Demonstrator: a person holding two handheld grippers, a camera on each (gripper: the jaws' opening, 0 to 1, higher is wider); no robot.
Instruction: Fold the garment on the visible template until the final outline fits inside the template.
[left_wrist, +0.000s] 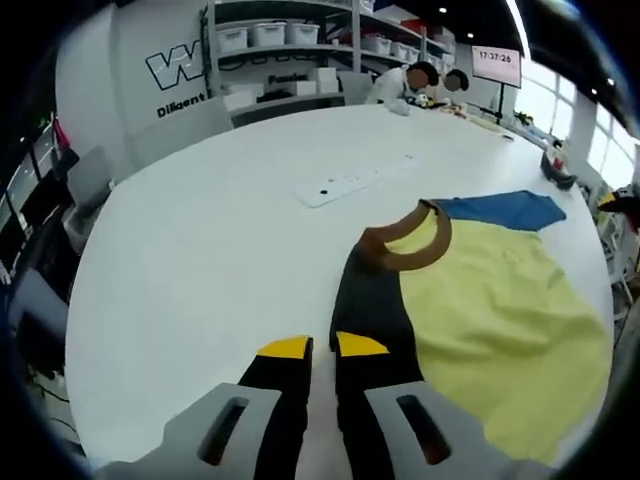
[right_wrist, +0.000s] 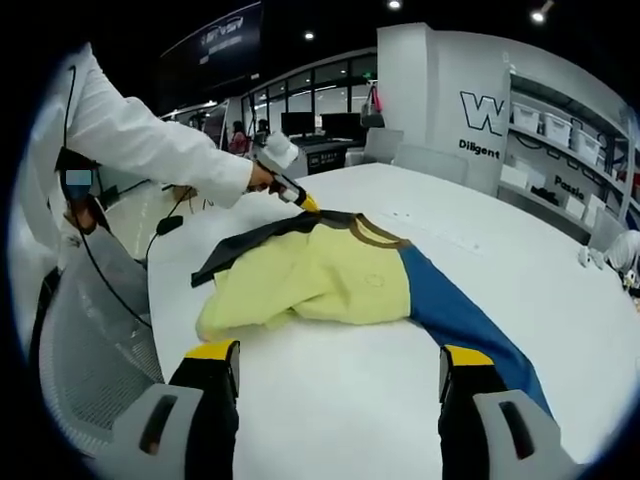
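Note:
The garment (left_wrist: 490, 310) lies on the white table (left_wrist: 200, 260): yellow body, brown collar (left_wrist: 400, 245), dark sleeve (left_wrist: 368, 300), blue sleeve (left_wrist: 500, 210). My left gripper (left_wrist: 322, 346) sits low at the dark sleeve's end, jaws almost together with a thin strip of white table between them; the dark cloth lies along the right-hand jaw. In the right gripper view the garment (right_wrist: 320, 280) is bunched, its blue sleeve (right_wrist: 460, 315) running toward my wide-open right gripper (right_wrist: 340, 353), which holds nothing. A person's hand holds the left gripper (right_wrist: 298, 198) at the dark sleeve's far edge.
A white power strip (left_wrist: 345, 183) lies on the table beyond the collar. People (left_wrist: 420, 80) work at the far end, near shelves with bins (left_wrist: 270, 35). A mesh chair (right_wrist: 90, 340) stands by the table edge, under the person's white sleeve (right_wrist: 150, 140).

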